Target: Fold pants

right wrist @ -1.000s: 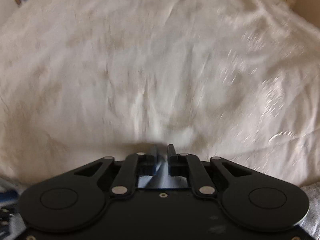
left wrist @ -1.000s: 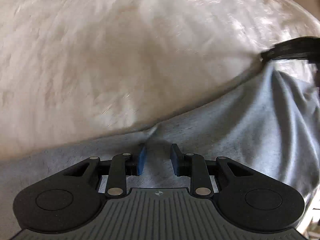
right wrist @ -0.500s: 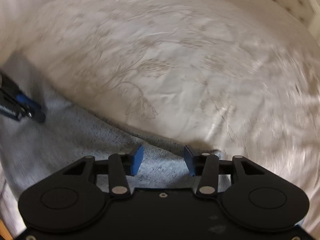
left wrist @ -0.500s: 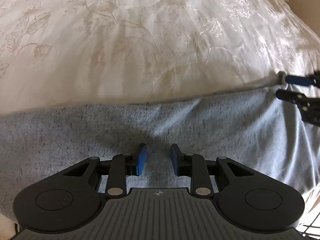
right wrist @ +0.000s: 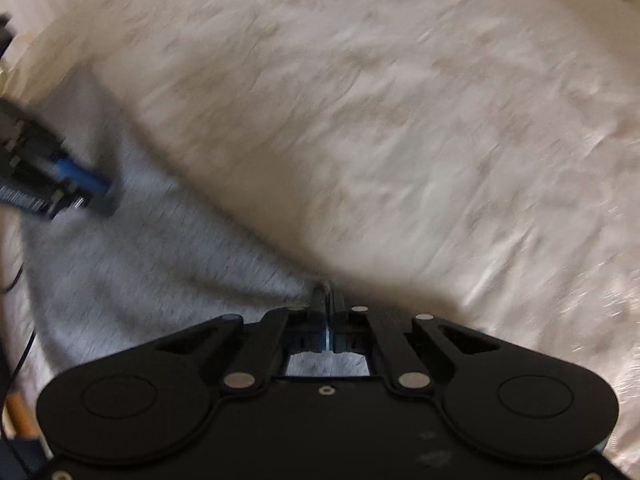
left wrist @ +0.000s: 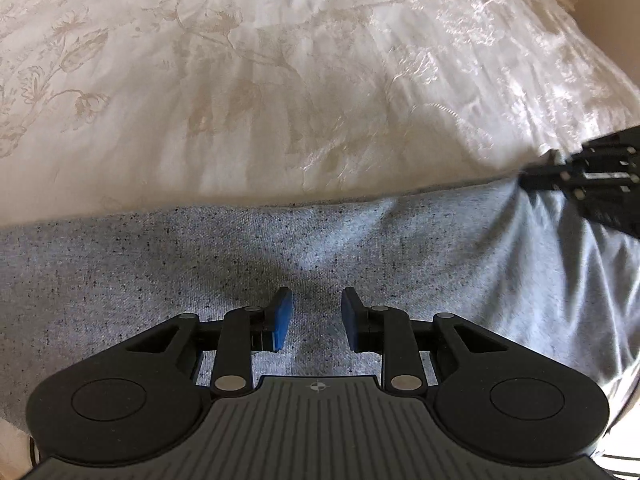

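Note:
The grey speckled pants (left wrist: 360, 248) lie across the near part of a white bedspread. My left gripper (left wrist: 314, 320) is open, its blue pads hovering just over the grey cloth, with nothing between them. My right gripper (right wrist: 328, 300) is shut on the edge of the pants (right wrist: 160, 264), pinching the cloth at its far hem. It also shows in the left wrist view (left wrist: 532, 178) at the right, pulling the cloth into folds. The left gripper shows blurred at the left of the right wrist view (right wrist: 96, 196).
The white bedspread (left wrist: 280, 80) with a faint floral pattern fills the far part of both views. A beige wall or headboard (left wrist: 612, 12) stands at the far right. A dark cable (right wrist: 16, 280) hangs at the left edge.
My right gripper has shut on the pants' edge; half a second ago it was open over it. The left gripper stays open over the cloth, barely moved.

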